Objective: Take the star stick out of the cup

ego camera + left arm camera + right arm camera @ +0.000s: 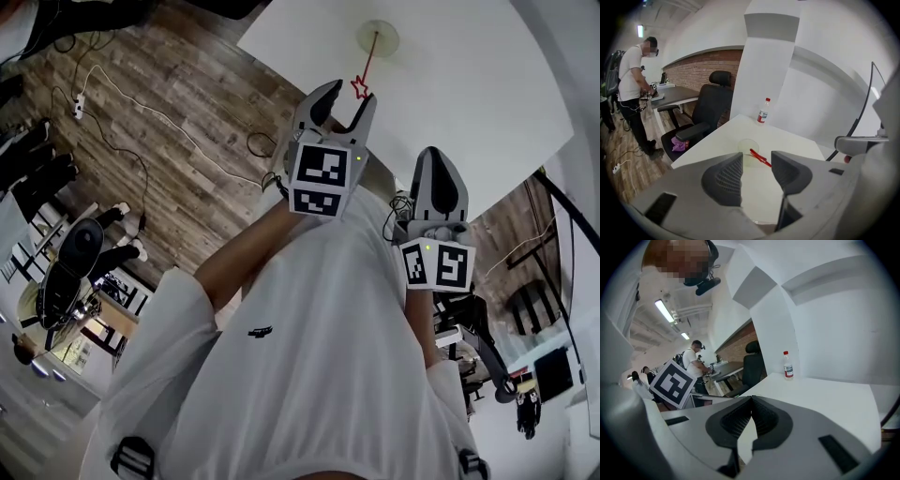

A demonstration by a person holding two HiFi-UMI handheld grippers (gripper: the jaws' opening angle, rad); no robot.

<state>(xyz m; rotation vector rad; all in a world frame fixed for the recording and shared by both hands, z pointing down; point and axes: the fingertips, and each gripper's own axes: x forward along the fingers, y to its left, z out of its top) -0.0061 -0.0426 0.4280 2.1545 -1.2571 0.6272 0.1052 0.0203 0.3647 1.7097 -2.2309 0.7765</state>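
The reach seems to be going on: the left gripper (345, 94) is hovering, jaws released and empty, just before the star stick (366, 64), which is leaning in the cup (377, 37), well in from the desk's (469, 84) near edge. Next, it is needing to close on the star end. The right gripper (435, 157) is hanging clenched on nothing.

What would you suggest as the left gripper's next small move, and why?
Probably ease the left gripper forward until its jaws straddle the stick. The jaws stand open and empty, and the stick leans out of the cup just ahead of them.
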